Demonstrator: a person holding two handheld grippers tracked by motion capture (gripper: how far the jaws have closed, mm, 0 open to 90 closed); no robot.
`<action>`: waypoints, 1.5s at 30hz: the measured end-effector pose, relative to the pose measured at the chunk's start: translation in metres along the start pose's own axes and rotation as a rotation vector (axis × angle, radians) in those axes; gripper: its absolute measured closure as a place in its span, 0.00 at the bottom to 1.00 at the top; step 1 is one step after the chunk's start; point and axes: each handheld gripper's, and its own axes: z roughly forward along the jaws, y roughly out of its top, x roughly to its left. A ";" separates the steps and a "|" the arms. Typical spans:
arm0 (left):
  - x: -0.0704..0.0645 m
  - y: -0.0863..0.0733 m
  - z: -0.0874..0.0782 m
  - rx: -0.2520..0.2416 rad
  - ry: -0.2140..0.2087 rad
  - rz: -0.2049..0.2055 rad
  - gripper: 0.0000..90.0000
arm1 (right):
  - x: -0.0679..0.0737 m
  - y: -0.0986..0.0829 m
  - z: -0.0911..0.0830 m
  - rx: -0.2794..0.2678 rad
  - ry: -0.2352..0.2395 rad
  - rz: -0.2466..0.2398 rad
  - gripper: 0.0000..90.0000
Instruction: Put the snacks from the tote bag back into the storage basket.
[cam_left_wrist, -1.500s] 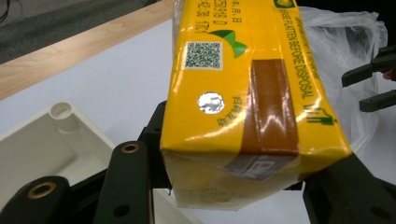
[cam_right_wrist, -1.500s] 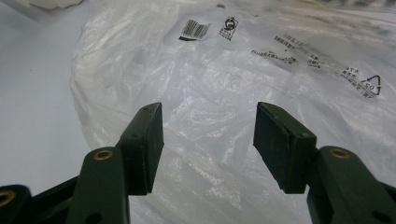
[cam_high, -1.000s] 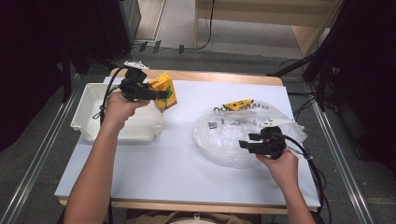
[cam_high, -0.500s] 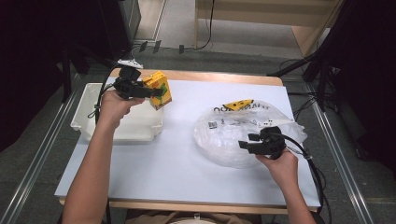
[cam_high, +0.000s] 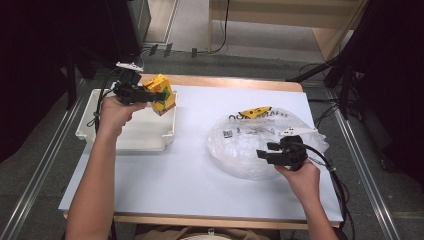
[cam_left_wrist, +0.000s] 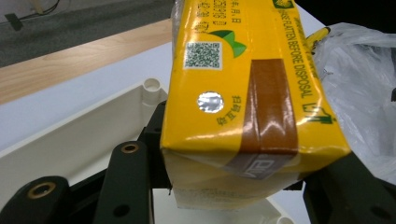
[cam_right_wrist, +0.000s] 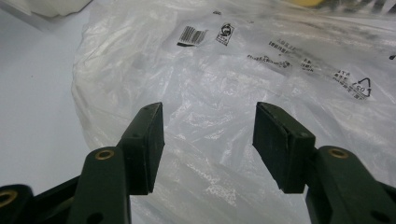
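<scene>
My left gripper (cam_high: 150, 95) is shut on a yellow drink carton (cam_high: 162, 94) and holds it in the air over the far right corner of the white tray (cam_high: 145, 137). The left gripper view has the carton (cam_left_wrist: 243, 93) filling the space between the black jaws, with a brown tape strip across its end. My right gripper (cam_high: 265, 151) stands open over a crumpled clear plastic bag (cam_high: 250, 137) on the white table top. In the right gripper view the two pads (cam_right_wrist: 149, 144) are spread apart above the bag (cam_right_wrist: 224, 84) with nothing between them.
A yellow packet (cam_high: 254, 112) pokes out at the far edge of the bag. The wooden table edge (cam_high: 235, 82) runs along the back. Cables trail from both grippers. Dark stands and metal rails flank the table.
The left gripper has carried the carton a little to the left and toward the tray. The right gripper has stayed still and open over the bag.
</scene>
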 end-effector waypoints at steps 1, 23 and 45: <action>0.001 -0.001 0.000 -0.003 0.000 0.001 0.58 | 0.000 0.000 0.000 0.001 0.000 0.000 0.50; 0.034 -0.025 0.026 0.016 0.044 -0.067 0.58 | 0.002 0.000 -0.003 -0.016 0.002 0.007 0.51; 0.042 -0.028 0.042 0.051 0.100 -0.057 0.58 | 0.007 -0.004 -0.003 -0.009 0.010 -0.003 0.51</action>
